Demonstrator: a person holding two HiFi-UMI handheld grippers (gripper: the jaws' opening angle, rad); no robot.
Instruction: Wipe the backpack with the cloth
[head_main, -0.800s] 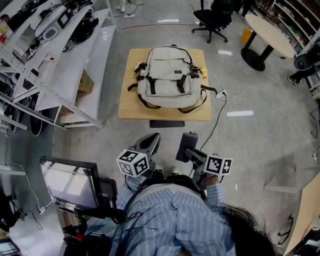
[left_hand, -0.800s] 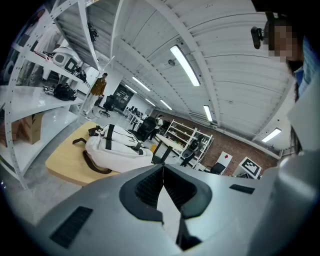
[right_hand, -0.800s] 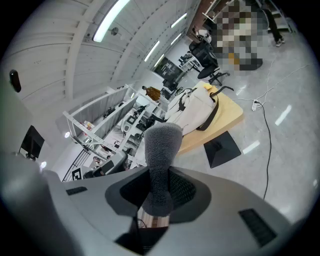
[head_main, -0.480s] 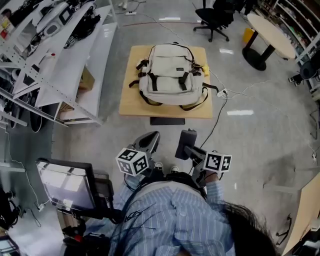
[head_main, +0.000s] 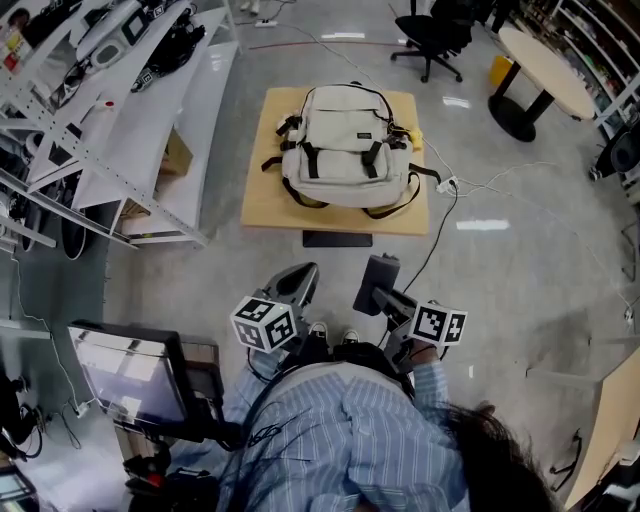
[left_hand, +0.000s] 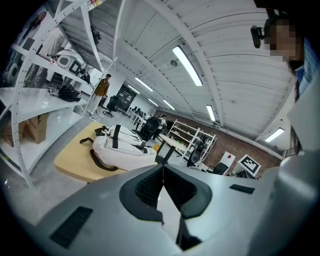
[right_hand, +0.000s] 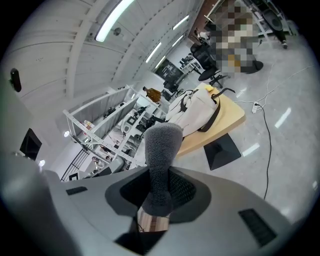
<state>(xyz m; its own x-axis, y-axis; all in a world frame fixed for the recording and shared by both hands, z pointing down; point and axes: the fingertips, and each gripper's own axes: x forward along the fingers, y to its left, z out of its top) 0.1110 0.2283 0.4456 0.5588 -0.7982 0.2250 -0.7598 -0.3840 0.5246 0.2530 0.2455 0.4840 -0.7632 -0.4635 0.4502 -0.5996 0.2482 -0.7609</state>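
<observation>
A beige backpack (head_main: 345, 150) with dark straps lies flat on a low wooden table (head_main: 262, 215), well ahead of me on the floor. Both grippers are held close to my body, far short of it. My left gripper (head_main: 297, 283) is shut with nothing between its jaws; in its own view the left gripper (left_hand: 162, 167) points toward the backpack (left_hand: 122, 145). My right gripper (head_main: 379, 277) is shut on a rolled grey cloth (right_hand: 161, 150) that sticks up out of its jaws. Beyond the right gripper (right_hand: 159, 181), the backpack (right_hand: 197, 112) lies on the table (right_hand: 225, 122).
White shelving racks (head_main: 120, 110) with equipment run along the left. A monitor on a cart (head_main: 125, 370) stands at my lower left. A black office chair (head_main: 430, 35) and a round table (head_main: 545, 65) stand beyond the backpack. Cables (head_main: 480, 185) trail right of the wooden table, and a black floor plate (head_main: 337, 239) lies at its near edge.
The backpack and table have drifted slightly up and right in the head view as the camera shifted. Both grippers stay where they were, the cloth still held.
</observation>
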